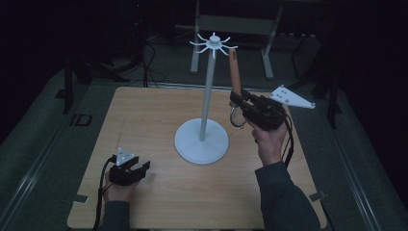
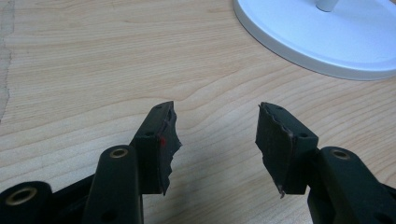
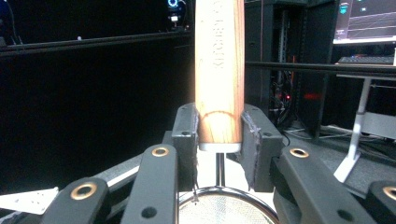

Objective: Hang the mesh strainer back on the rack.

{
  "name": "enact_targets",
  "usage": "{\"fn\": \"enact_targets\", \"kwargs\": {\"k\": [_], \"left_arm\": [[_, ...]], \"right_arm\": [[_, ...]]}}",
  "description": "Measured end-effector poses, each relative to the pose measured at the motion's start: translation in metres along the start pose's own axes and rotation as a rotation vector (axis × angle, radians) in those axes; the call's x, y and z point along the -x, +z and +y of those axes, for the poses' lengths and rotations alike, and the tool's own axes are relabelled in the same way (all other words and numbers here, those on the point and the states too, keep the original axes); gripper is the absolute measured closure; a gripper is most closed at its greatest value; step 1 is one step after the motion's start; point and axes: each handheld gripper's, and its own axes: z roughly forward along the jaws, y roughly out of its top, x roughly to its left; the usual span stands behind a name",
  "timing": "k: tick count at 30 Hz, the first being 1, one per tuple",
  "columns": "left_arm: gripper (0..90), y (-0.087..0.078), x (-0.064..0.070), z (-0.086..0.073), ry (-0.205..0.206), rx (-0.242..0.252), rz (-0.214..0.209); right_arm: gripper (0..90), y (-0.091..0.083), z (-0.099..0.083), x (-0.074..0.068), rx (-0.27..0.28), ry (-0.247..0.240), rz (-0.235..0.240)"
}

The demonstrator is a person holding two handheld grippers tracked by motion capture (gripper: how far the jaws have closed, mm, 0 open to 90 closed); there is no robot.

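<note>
The left gripper (image 2: 217,140) was held low over the wooden table (image 2: 93,70), jaws spread apart w/ nothing betw. them. The stand's white round base (image 2: 317,42) was seen at top right, well ahead of the jaws.

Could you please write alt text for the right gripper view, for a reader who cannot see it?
The right gripper is shut on the wooden handle of a small strainer, held upright between its two black jaws, with the strainer's round mesh bowl just below them. Behind is a dark room with a lit screen at the upper right.

Left gripper (image 1: 136,169) low, jaws spread wide, right gripper (image 1: 236,102) raised, tilted up, jaws clamped tight
</note>
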Motion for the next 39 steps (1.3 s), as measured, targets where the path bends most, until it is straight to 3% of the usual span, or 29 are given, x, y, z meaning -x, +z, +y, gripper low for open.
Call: {"fn": "enact_targets", "kwargs": {"k": [34,39], "left_arm": [[47.4,0.000,-0.001,0.000,-0.006,-0.004,-0.001],[47.5,0.000,-0.001,0.000,-0.008,-0.001,-0.001]], "right_arm": [[68.7,0.019,-0.001,0.001,-0.043,0.018,0.003],[57.2,0.017,-0.003,0.003,-0.036,0.024,-0.015]]}}
